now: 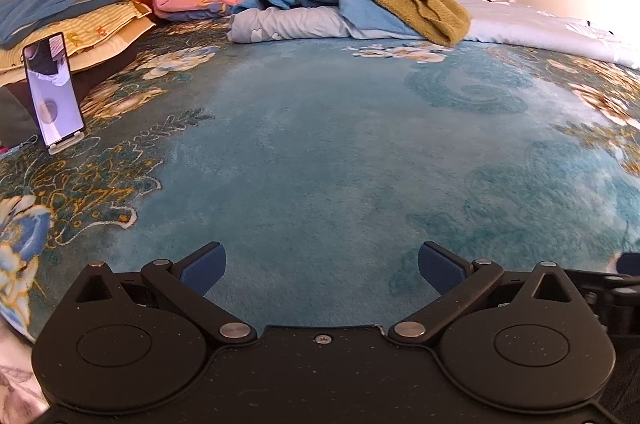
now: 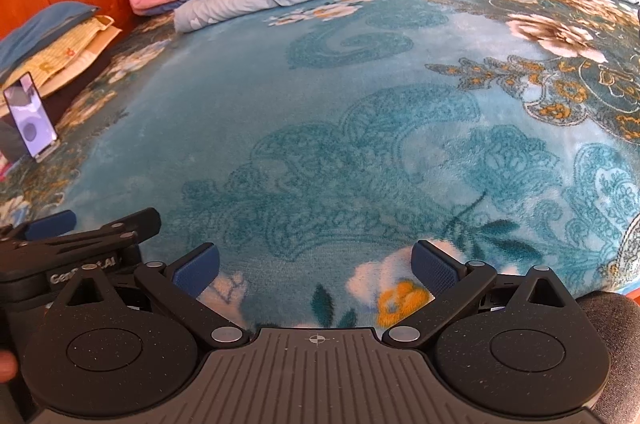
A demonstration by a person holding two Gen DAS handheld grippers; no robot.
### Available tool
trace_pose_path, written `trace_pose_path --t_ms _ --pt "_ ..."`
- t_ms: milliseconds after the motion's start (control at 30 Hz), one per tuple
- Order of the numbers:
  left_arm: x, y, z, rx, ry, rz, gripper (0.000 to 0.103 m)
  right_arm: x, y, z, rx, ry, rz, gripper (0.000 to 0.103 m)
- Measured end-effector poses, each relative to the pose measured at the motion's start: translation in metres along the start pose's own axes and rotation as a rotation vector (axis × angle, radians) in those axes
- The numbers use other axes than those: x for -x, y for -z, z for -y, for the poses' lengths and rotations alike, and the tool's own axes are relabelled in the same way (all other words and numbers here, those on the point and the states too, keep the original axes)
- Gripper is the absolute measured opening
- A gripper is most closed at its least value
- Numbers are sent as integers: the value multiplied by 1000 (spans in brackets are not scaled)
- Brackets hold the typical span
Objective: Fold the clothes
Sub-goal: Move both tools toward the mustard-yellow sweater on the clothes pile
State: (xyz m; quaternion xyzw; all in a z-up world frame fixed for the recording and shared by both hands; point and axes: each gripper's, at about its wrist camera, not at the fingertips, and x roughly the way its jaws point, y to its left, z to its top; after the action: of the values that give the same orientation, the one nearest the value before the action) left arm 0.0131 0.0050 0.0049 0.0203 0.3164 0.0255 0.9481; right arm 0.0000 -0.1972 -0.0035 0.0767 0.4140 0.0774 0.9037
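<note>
Left wrist: plush blanket (image 1: 320, 151) (floral).

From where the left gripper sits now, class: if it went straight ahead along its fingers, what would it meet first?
Probably the teal floral blanket itself: the open left gripper points low across it. If it skims above, the pale grey-blue quilt under the olive knitted sweater comes next; depth is unclear.

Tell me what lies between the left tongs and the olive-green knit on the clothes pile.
Only bare teal floral blanket lies between the open left tongs and the olive-green knit, as the left wrist view shows.
</note>
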Motion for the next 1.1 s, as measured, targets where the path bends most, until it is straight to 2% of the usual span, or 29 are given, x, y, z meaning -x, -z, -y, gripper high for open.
trace_pose_path --t_ms 133,233,300,367,467,533,600,667,767,833,933,1100 --pt "-9 -13 -5 34 -18 8 102 3 -13 7 -13 -17 49 103" --pt "-15 -22 -9 60 -32 13 102 7 -25 25 -38 -39 136 103" --pt "-19 -29 -12 74 -25 31 102 4 -40 33 -38 -18 145 103" --pt "-25 -36 -14 85 -17 46 102 4 -59 40 5 13 171 103" --pt "-40 -49 -12 95 -19 67 102 12 -80 46 104 6 297 103" --pt "-51 -59 -8 110 -40 94 102 13 -93 47 183 44 360 103" --pt "-65 -72 -4 117 -40 110 102 5 -109 50 245 88 360 103" --pt "-79 -89 0 110 -7 125 102 -5 -125 59 251 111 337 103" --pt "-98 -119 5 106 74 173 102 -23 -149 81 181 70 278 103" --pt "-114 -142 10 113 80 224 102 -34 -163 99 114 38 249 103" --pt "-144 -179 20 134 69 265 102 -41 -175 121 56 50 290 103" --pt "-203 -236 42 168 131 282 102 -53 -179 154 33 84 296 103"
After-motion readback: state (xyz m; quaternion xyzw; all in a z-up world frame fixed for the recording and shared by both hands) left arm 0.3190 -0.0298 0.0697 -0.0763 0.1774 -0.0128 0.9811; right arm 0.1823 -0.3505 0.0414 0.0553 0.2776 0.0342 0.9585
